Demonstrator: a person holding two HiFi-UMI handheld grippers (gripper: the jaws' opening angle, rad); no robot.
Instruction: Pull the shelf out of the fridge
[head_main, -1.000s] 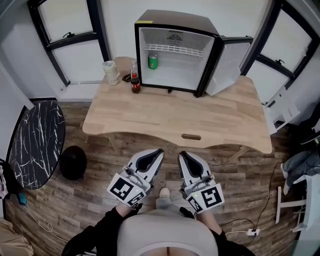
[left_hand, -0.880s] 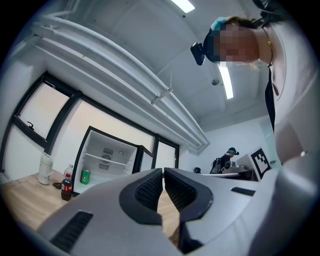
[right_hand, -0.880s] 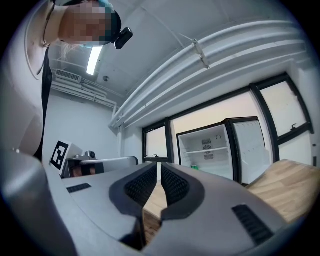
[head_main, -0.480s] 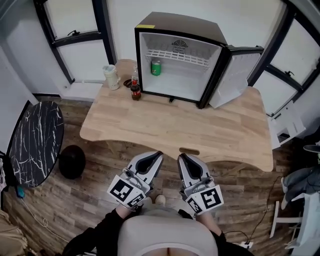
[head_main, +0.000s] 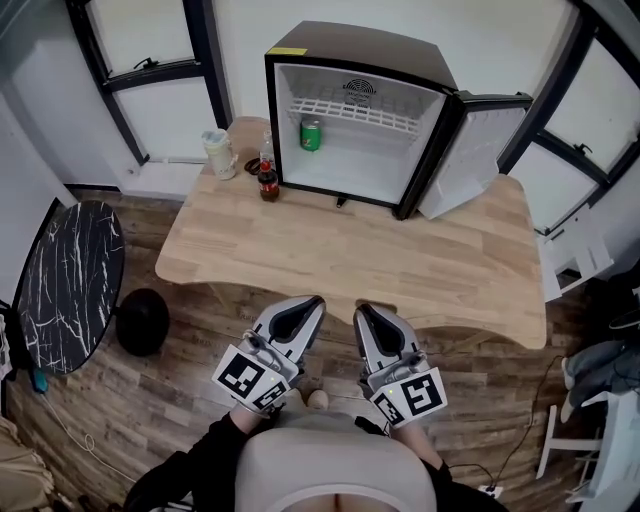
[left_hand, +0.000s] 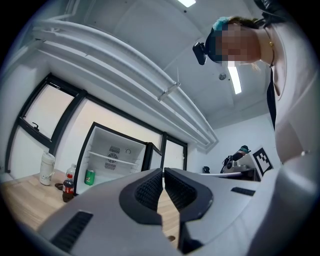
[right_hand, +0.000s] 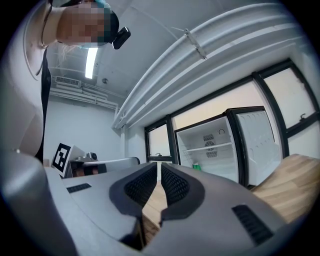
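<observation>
**A:** Why are both tools held so low, tucked in by the person's body?

**B:** I'd say the reach hasn't begun. The left tool (head_main: 311, 301) and the right tool (head_main: 361, 309) sit side by side at 6 o'clock from the fridge (head_main: 350, 55), short of the near edge of the worktop (head_main: 350, 255). Each has its jaws pressed together, with nothing caught between them.

**A:** And the shelf?

**B:** The white wire shelf (head_main: 362, 104) is not yet out. It sits high inside the fridge, which stands at the worktop's 12 o'clock edge. The door (head_main: 472, 150) hangs wide open toward 2 o'clock, so I reckon the shelf can slide straight out the front.

**A:** Anything in its way?

**B:** A green can (head_main: 311, 135) stands below the shelf toward the cabinet's left wall, and nothing seems to rest on the shelf itself. A cola bottle (head_main: 267, 182) and a pale cup (head_main: 218, 152) stand just outside the fridge at its 9 o'clock. That's clear of the opening, as far as I can judge.

**A:** What's the room like?

**B:** The worktop is pale wood with a wavy near edge, and it's mostly bare. The floor (head_main: 120, 410) is wood plank. There are black-framed windows (head_main: 150, 40) at 10 and 2 o'clock, and a dark marbled round table (head_main: 70, 285) at 9 o'clock with a black ball-like thing (head_main: 142, 322) beside it
</observation>
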